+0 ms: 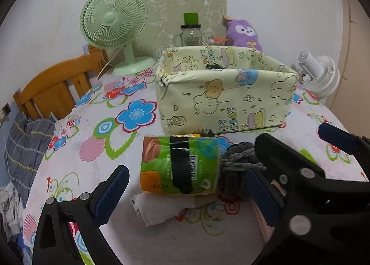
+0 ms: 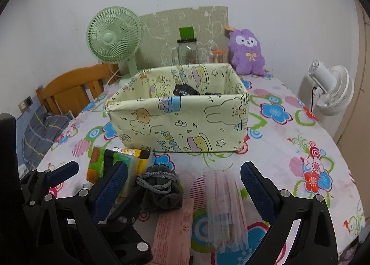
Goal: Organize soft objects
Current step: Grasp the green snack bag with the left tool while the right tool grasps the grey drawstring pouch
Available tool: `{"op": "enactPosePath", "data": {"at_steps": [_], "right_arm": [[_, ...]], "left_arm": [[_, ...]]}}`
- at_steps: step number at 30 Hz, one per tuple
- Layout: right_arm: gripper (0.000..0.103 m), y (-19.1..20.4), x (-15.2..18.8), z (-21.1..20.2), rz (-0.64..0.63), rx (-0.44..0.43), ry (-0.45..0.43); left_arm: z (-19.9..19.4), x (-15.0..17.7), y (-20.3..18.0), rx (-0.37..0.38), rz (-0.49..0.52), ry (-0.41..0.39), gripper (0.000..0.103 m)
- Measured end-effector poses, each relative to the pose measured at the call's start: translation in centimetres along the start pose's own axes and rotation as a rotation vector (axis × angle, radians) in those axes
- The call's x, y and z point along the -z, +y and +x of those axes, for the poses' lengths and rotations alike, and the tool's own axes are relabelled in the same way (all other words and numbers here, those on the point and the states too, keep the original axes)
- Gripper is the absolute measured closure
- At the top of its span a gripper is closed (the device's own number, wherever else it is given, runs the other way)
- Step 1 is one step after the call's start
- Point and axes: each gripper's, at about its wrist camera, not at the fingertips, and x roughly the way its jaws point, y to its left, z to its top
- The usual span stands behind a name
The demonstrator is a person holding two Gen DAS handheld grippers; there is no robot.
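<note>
I'm hovering my left tongs [image 1: 185,186], gaping wide and empty, around the green plastic-wrapped tissue pack [image 1: 180,165] at twelve o'clock; right tongs [image 2: 182,181] are spread empty, straddling the clear plastic packet [image 2: 226,207].

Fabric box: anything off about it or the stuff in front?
The fabric box sags: its front rim bows and the left corner looks crumpled. In front, the green tissue pack lies on its side with black tape across it, which looks like a patch. The gray pouch is slumped beside it. Nothing spilled.
</note>
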Motion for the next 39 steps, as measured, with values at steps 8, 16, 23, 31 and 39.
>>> {"op": "enactPosePath", "data": {"at_steps": [8,16,23,31,39], "right_arm": [[0.005,0.3,0.1,1.3,-0.003,0.013,0.033],[0.010,0.8,0.2,2.3,-0.016,0.012,0.066],[0.013,1.3,0.4,2.6,-0.021,0.007,0.086],[0.022,2.3,0.9,3.3,-0.042,-0.010,0.126],[0.037,2.3,1.2,4.7,-0.029,-0.030,0.170]], "left_arm": [[1.6,-0.2,1.3,-0.003,-0.052,0.030,0.007],[2.3,0.0,1.7,0.029,-0.075,0.044,0.028],[1.7,0.4,1.7,0.046,-0.070,0.038,0.030],[1.0,1.2,1.4,0.023,-0.036,0.041,0.030],[1.8,1.3,0.9,0.018,-0.011,0.056,0.030]]}}
